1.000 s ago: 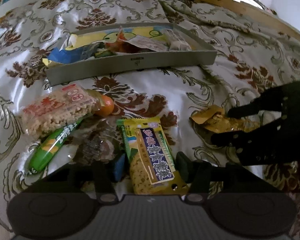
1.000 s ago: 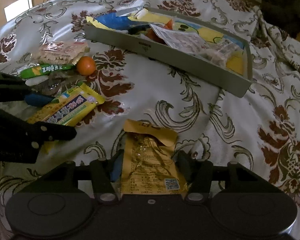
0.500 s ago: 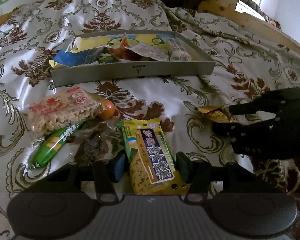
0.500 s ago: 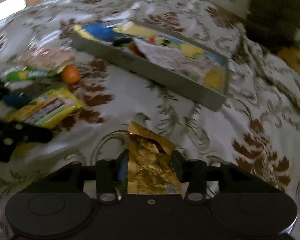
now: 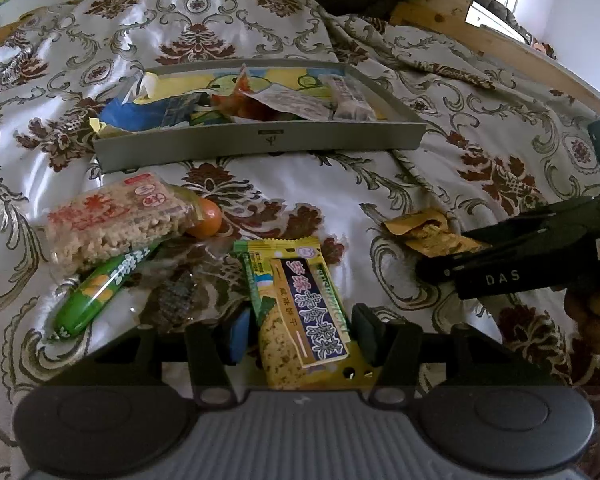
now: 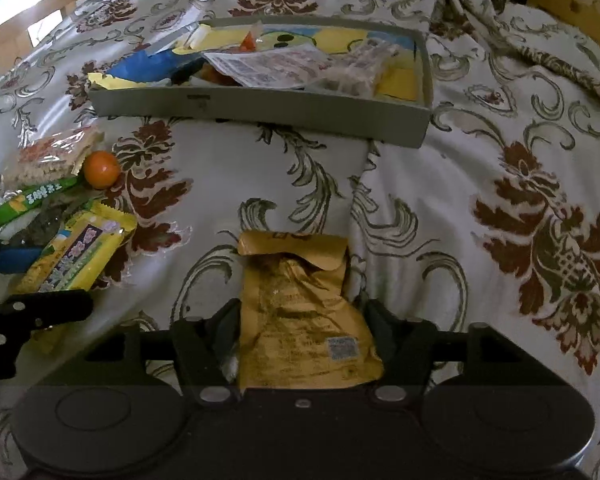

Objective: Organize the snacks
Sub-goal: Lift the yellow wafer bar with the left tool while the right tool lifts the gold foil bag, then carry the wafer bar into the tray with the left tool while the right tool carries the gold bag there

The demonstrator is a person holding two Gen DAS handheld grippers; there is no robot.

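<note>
My left gripper [image 5: 300, 328] is shut on a yellow biscuit packet [image 5: 300, 304] with a dark blue label, held just above the bedspread. My right gripper [image 6: 304, 320] is shut on a crumpled gold packet [image 6: 300, 312], which also shows in the left wrist view [image 5: 428, 232]. A grey tray [image 5: 260, 142] [image 6: 260, 106] lies ahead of both grippers and holds several snack packets. Loose snacks lie at the left: a rice-cracker pack [image 5: 112, 216], a green tube packet [image 5: 96, 292], an orange ball [image 5: 206, 216] [image 6: 101, 169] and a clear wrapper [image 5: 176, 292].
Everything lies on a soft floral bedspread [image 6: 500, 200] with folds. A wooden bed rail [image 5: 492, 40] runs along the far right, with dark bedding piled behind it. The left gripper shows at the left edge of the right wrist view [image 6: 28, 312].
Both grippers have risen and drawn back a little with their packets. The right gripper has swung so that the tray stands square ahead. The gold packet has lifted off the bedspread.
</note>
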